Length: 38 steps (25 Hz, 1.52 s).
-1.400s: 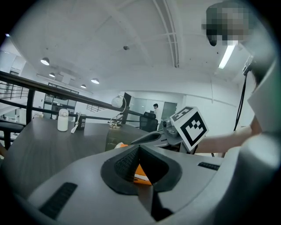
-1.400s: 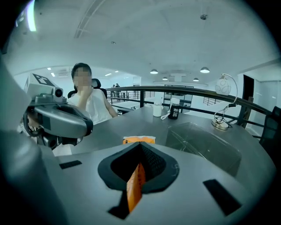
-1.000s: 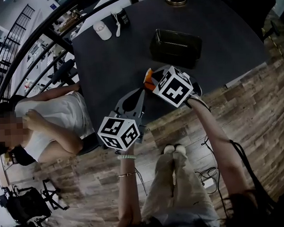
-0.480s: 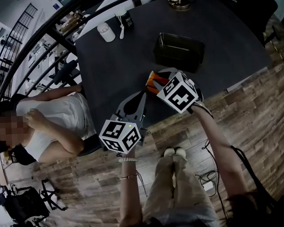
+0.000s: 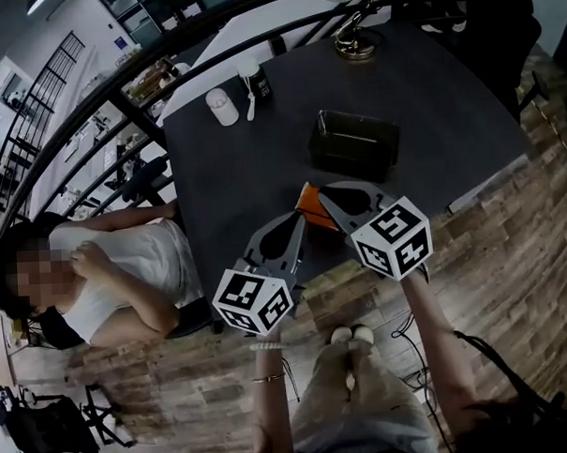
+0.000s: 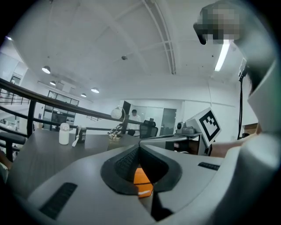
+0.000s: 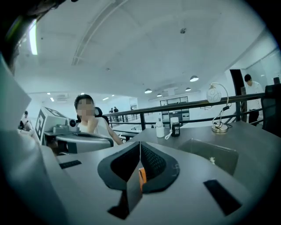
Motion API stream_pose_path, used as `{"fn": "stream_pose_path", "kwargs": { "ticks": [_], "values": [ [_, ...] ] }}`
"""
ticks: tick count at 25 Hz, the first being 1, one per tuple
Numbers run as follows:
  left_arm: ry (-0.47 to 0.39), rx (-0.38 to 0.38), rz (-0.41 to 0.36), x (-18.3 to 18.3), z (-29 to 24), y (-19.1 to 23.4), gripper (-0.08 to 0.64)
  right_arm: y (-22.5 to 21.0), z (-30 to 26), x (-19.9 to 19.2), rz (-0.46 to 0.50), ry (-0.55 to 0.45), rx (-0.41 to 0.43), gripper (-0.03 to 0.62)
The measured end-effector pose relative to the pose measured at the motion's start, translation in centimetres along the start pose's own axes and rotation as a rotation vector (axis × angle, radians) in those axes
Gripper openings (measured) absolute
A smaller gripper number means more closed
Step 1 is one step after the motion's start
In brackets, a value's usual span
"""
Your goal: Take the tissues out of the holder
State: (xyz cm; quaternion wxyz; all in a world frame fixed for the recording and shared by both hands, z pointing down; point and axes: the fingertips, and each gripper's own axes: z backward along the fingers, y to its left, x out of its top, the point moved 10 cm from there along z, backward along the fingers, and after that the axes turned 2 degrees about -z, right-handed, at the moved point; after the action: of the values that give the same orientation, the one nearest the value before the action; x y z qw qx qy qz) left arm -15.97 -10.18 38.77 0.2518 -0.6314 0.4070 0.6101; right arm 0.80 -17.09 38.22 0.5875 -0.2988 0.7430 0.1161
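Two people are at this dark, matte counter (image 5: 234, 176): one seated at its left side, and the one working, who stands at the near edge. The left gripper (image 5: 300, 222) and the right gripper (image 5: 322, 194) come together on a flat orange tissue packet (image 5: 311, 206), one from each side. I take this as sharing the load so that the thin pack does not sag or twist.

The left gripper's jaws are pressed together with the orange film showing in the gap just under them. The right gripper's jaws have just been closing and are now nipped on an orange edge, with a dark flap hanging beside it.

The packet is out of the holder (image 5: 356, 158) and near it, toward the counter's near edge. I cannot tell whether it touches the surface.

The holder is a black, open-topped rectangular box with straight walls. It looks empty, apart from a small pale speck that I cannot identify.

The gripper pads are ribbed black rubber set in smooth grey shells, which should grip slick wrapping well.
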Motion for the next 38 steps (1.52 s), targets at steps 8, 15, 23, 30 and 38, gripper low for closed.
{"fn": "stream_pose_path", "kwargs": {
  "ticks": [8, 15, 23, 30, 38],
  "values": [
    [-0.045, -0.066, -0.085, 3.7, 0.6, -3.2, 0.008, 2.1, 4.7, 2.1, -0.029, -0.174, -0.031, 0.012],
    [-0.068, -0.139, -0.154, 5.3, 0.5, -5.4, 0.008, 3.1, 7.0, 3.0, -0.011, -0.258, -0.045, 0.012],
    [-0.089, -0.168, -0.194, 5.8, 1.6, -7.1, 0.008, 4.6, 9.3, 2.9, 0.017, -0.309, -0.049, 0.012],
    [-0.118, -0.173, -0.209, 6.5, 1.3, -8.1, 0.008, 4.7, 10.1, 2.4, 0.018, -0.334, -0.055, 0.013],
    [-0.107, -0.164, -0.208, 6.1, 1.0, -8.3, 0.008, 4.0, 10.0, 1.5, 0.016, -0.32, -0.071, 0.012]
  ]
}}
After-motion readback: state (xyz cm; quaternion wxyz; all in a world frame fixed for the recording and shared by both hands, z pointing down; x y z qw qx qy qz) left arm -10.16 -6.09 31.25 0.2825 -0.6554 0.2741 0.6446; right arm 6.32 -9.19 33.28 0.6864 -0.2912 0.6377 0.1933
